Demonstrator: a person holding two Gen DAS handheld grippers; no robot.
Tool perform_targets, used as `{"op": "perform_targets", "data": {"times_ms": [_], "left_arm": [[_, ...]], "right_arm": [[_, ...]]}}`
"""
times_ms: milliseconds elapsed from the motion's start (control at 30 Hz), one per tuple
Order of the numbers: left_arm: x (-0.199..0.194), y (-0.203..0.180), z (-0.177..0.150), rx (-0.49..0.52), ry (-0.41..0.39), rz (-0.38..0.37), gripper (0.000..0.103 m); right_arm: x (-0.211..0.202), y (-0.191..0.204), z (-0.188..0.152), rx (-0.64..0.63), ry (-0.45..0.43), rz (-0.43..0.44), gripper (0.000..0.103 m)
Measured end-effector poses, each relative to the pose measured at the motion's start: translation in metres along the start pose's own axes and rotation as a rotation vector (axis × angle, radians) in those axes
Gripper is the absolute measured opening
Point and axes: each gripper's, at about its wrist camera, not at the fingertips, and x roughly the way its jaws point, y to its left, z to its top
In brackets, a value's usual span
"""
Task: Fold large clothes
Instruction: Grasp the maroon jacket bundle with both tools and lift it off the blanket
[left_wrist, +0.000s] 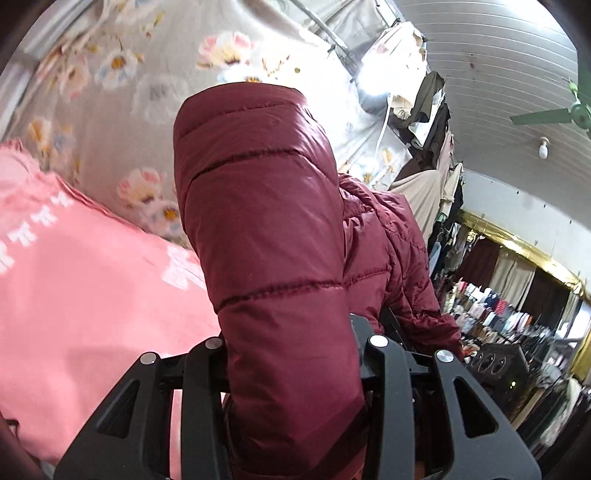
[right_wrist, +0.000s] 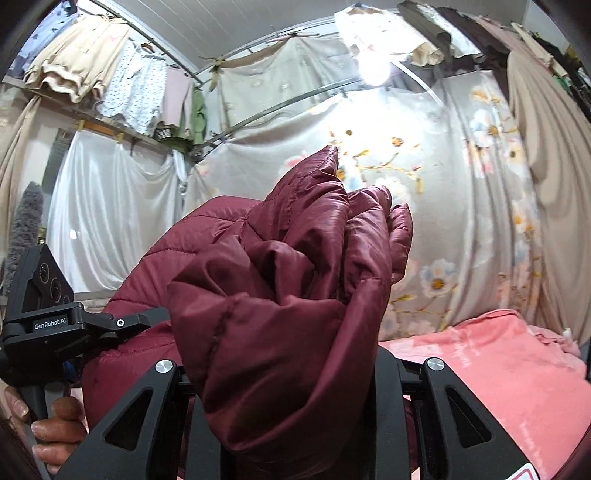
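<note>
A maroon quilted puffer jacket (left_wrist: 266, 206) fills the middle of the left wrist view, held up off the pink bed cover (left_wrist: 74, 288). My left gripper (left_wrist: 295, 369) is shut on a padded fold of it; the fabric hides the fingertips. In the right wrist view the same jacket (right_wrist: 288, 295) bunches up between the fingers of my right gripper (right_wrist: 291, 391), which is shut on it. The left gripper (right_wrist: 74, 325) shows at the left of that view, held by a hand, against the jacket.
A floral grey sheet (right_wrist: 461, 177) hangs behind the bed. The pink cover (right_wrist: 498, 369) lies below on the right. Clothes hang on rails (right_wrist: 122, 85) overhead. A green ceiling fan (left_wrist: 569, 110) and a clothes rack (left_wrist: 498, 314) are at the right.
</note>
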Motion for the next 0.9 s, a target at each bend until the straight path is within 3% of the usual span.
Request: {"op": "perform_targets", "data": {"times_ms": [233, 467, 633, 900], "left_arm": [[-0.03, 0.061, 0.042, 0.133, 0.011, 0.12, 0.036], [-0.035, 0.145, 0.064, 0.175, 0.019, 0.186, 0.036], [-0.016, 0.208, 0.058, 0.175, 0.076, 0.224, 0.036], [0.041, 0.3, 0.02, 0.133, 0.206, 0.245, 0.036]], "right_arm": [[0.073, 0.049, -0.031, 0.052, 0.045, 0.082, 0.026], [0.142, 0.076, -0.086, 0.055, 0.118, 0.053, 0.026], [0.185, 0.072, -0.135, 0.08, 0.229, -0.003, 0.026], [0.233, 0.05, -0.204, 0.093, 0.365, -0.092, 0.026]]}}
